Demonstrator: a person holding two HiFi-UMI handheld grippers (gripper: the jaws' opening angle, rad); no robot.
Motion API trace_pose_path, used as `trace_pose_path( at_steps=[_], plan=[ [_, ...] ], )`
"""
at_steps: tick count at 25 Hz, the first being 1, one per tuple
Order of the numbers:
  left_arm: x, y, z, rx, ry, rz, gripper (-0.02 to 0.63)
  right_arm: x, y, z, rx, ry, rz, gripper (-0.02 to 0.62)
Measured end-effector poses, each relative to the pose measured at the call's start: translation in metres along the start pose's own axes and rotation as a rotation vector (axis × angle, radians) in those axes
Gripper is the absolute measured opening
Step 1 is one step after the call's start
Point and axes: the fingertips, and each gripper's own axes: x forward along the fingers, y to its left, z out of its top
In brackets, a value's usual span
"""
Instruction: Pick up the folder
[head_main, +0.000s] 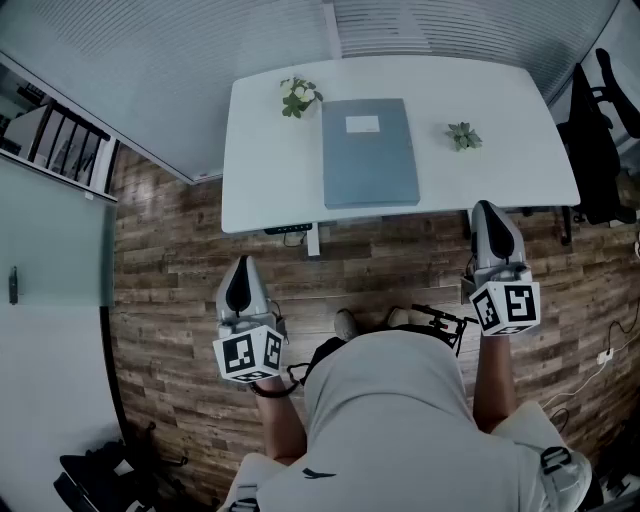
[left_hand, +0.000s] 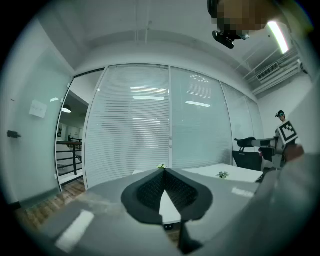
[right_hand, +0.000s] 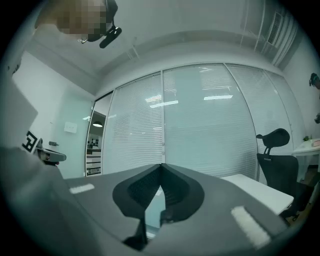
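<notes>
A grey-blue folder (head_main: 369, 152) with a white label lies flat in the middle of the white table (head_main: 260, 190). My left gripper (head_main: 240, 268) hangs over the wooden floor, short of the table's near edge and left of the folder, jaws shut with nothing between them. My right gripper (head_main: 490, 215) sits at the table's near right edge, right of the folder, also shut and empty. In the left gripper view the shut tips (left_hand: 165, 170) point level toward the table (left_hand: 240, 173). The right gripper view shows shut tips (right_hand: 161, 164) facing the blinds.
Two small potted plants stand on the table, one (head_main: 298, 95) at the folder's far left, one (head_main: 463, 135) to its right. A black office chair (head_main: 598, 140) stands by the table's right end. Glass walls with blinds (left_hand: 165, 120) lie behind the table. A shelf (head_main: 60, 145) is at left.
</notes>
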Motion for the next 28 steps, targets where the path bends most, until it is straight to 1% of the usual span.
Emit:
trace_pose_path(
  at_steps=[10, 16, 22, 24, 28],
  plan=[
    [0.003, -0.001, -0.005, 0.008, 0.01, 0.0, 0.006, 0.005, 0.003, -0.004, 0.018, 0.019, 0.021, -0.002],
    [0.003, 0.003, -0.006, 0.004, 0.012, -0.002, 0.006, 0.006, -0.001, -0.004, 0.049, -0.002, -0.012, 0.002],
    [0.002, 0.008, -0.008, 0.002, 0.015, 0.001, 0.006, 0.007, 0.003, -0.002, 0.047, -0.013, -0.011, 0.011],
    [0.004, 0.009, -0.008, 0.003, 0.015, 0.0, 0.006, 0.009, 0.004, -0.004, 0.04, -0.006, -0.009, 0.023],
    [0.004, 0.01, -0.011, -0.002, 0.019, -0.003, 0.006, 0.01, 0.009, -0.007, 0.033, 0.013, 0.004, 0.023]
  ],
)
